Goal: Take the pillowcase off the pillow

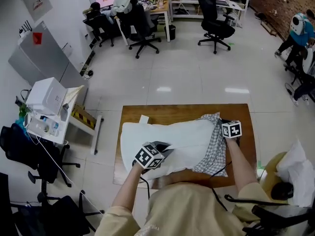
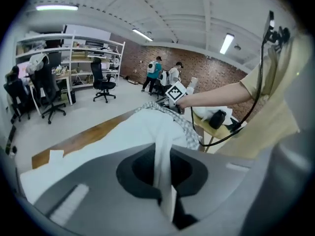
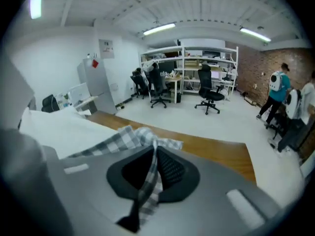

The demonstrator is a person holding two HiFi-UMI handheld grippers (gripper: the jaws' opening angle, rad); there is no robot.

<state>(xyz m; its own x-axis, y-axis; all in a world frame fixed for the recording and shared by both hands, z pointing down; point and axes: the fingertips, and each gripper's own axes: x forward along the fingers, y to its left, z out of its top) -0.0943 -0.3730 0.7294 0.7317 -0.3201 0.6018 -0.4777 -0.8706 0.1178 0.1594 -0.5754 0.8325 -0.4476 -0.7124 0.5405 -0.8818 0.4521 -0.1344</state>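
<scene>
The checked pillowcase (image 1: 212, 149) is covering only the end of the pillow (image 1: 167, 140) that lies just in front of the right gripper (image 1: 222, 123). There the cloth is sitting bunched and wrinkled. The rest of the pillow, white and bare, is stretching away from that gripper's left side, past the left gripper (image 1: 164, 148) and on beyond it. Both are lying on a wooden table (image 1: 147, 113).

In the left gripper view, the left gripper (image 2: 165, 181) is clamping its jaws together on a pinched-up ridge of the pillow's (image 2: 123, 132) white fabric. The fold is running straight ahead out of the jaws, and the checked cloth (image 2: 189, 129) is showing beyond it, ahead and to the right.

In the right gripper view, the right gripper (image 3: 145, 183) is pressing its jaws tight on a narrow fold of the pillowcase (image 3: 125, 135). The gathered checks are spilling out just ahead of the jaws and to their left, with bare table ahead and to the right.
</scene>
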